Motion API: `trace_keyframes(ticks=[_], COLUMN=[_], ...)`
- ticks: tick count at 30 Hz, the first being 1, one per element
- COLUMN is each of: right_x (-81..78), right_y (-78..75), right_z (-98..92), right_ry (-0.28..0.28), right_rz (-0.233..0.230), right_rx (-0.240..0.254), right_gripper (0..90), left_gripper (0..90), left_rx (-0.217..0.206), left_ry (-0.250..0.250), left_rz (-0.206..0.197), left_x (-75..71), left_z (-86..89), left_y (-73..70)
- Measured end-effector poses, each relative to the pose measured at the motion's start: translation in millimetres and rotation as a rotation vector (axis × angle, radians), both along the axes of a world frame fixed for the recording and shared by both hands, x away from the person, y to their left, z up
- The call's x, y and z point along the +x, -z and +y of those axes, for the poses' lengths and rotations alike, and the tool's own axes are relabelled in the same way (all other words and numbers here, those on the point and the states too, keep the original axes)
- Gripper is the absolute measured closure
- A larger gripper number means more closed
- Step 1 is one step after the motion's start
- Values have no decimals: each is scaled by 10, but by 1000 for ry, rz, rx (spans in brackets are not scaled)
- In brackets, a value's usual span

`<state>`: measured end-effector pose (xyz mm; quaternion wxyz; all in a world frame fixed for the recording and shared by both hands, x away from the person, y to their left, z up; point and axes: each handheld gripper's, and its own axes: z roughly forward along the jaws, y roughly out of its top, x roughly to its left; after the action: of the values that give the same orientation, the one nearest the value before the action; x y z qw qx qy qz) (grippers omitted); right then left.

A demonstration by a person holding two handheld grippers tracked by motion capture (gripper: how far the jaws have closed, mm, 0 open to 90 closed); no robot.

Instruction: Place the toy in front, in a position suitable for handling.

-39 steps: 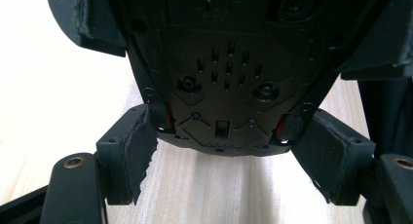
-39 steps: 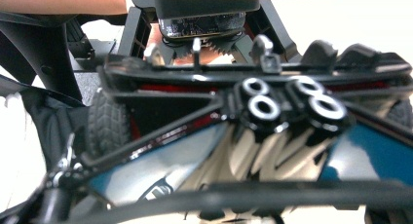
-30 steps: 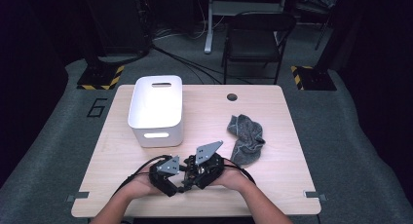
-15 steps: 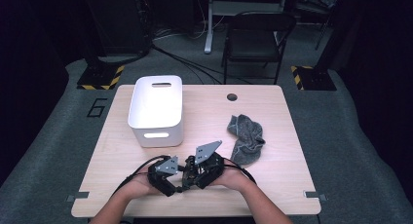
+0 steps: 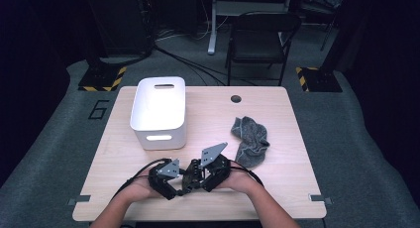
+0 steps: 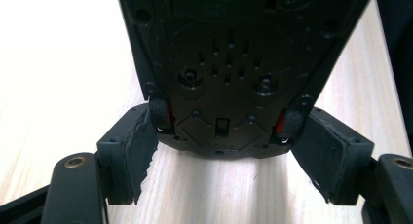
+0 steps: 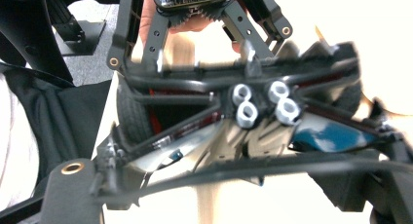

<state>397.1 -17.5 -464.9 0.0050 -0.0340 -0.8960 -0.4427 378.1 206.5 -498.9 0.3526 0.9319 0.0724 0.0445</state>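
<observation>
A black toy car (image 5: 190, 177) with red wheel hubs is held just above the table's front edge between both grippers. My left gripper (image 5: 171, 183) comes at it from the left and my right gripper (image 5: 208, 173) from the right. In the left gripper view the car's underside (image 6: 229, 63) faces me, and both pads (image 6: 139, 146) press on its wheels. In the right gripper view the car's rear (image 7: 263, 107), with its silver exhaust pipes, spans the gap between my jaws. The left gripper (image 7: 195, 9) and a hand show behind it.
A white bin (image 5: 158, 109) stands on the left half of the wooden table (image 5: 208, 124). A crumpled grey cloth (image 5: 251, 141) lies to the right of the grippers. A round hole (image 5: 236, 98) is near the far edge, and a black chair (image 5: 260, 37) stands behind the table.
</observation>
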Motion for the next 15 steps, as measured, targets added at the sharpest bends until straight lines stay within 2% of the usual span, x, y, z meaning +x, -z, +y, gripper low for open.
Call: trace_keyframes(ticks=[3, 6, 15], right_x=[29, 26, 66], right_y=[22, 21, 45], right_z=[-37, -44, -90], right_ry=[-3, -6, -11], right_rz=[26, 7, 40], right_rx=[-11, -14, -29], right_gripper=[230, 239, 237], left_gripper=[268, 268, 268], left_rx=[6, 4, 8], left_ry=[10, 9, 12], left_rz=[3, 6, 4], left_x=[9, 11, 15], left_z=[14, 15, 17], left_y=[-6, -5, -4])
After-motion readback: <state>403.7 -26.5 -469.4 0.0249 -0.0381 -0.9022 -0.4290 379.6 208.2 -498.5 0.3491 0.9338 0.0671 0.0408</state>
